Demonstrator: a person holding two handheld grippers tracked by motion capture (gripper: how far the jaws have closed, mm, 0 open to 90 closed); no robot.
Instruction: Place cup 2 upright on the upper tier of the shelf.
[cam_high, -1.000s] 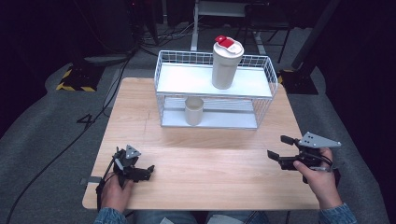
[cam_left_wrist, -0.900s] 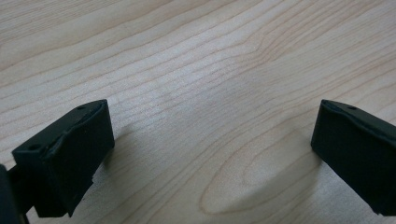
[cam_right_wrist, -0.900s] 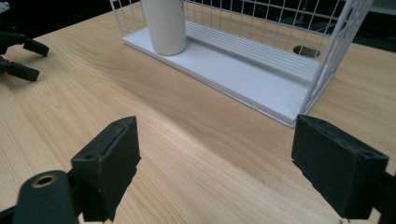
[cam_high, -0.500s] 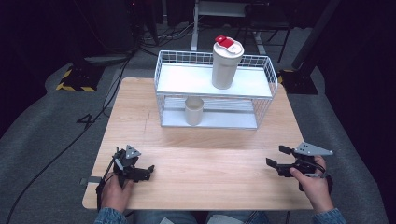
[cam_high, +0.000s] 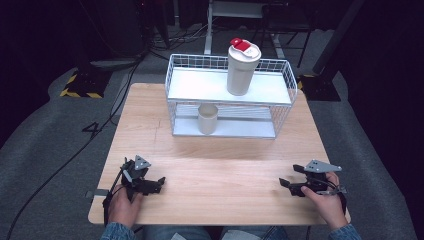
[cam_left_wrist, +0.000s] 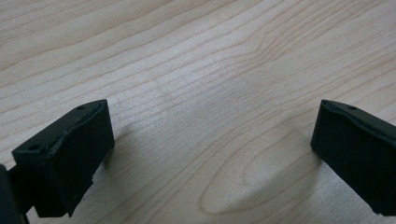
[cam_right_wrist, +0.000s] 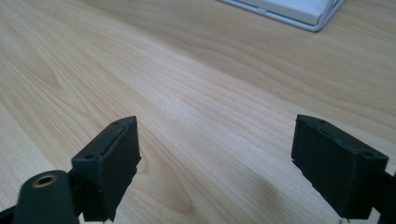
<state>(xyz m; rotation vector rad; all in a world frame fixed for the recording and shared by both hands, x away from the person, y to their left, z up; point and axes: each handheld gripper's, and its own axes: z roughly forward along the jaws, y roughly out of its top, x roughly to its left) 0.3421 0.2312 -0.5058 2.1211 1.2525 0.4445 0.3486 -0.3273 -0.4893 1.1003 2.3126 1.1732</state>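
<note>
A white wire shelf rack stands at the back of the wooden table. On its upper shelf stands a tall cream cup with a red-tabbed lid. A smaller cream cup stands on the lower shelf. My left gripper rests on the table at the front left, open and holding nothing; its jaws stand wide apart over bare wood. Low over the table at the front right is my right gripper, open too, with nothing between its fingers.
A corner of the rack's base lies at the top of the right gripper view. Grey carpet, cables and a yellow-black striped base surround the table. Bare wood lies between the two grippers and in front of the rack.
My right gripper has come down and back toward the front edge of the table. The left gripper has stayed where it was.
</note>
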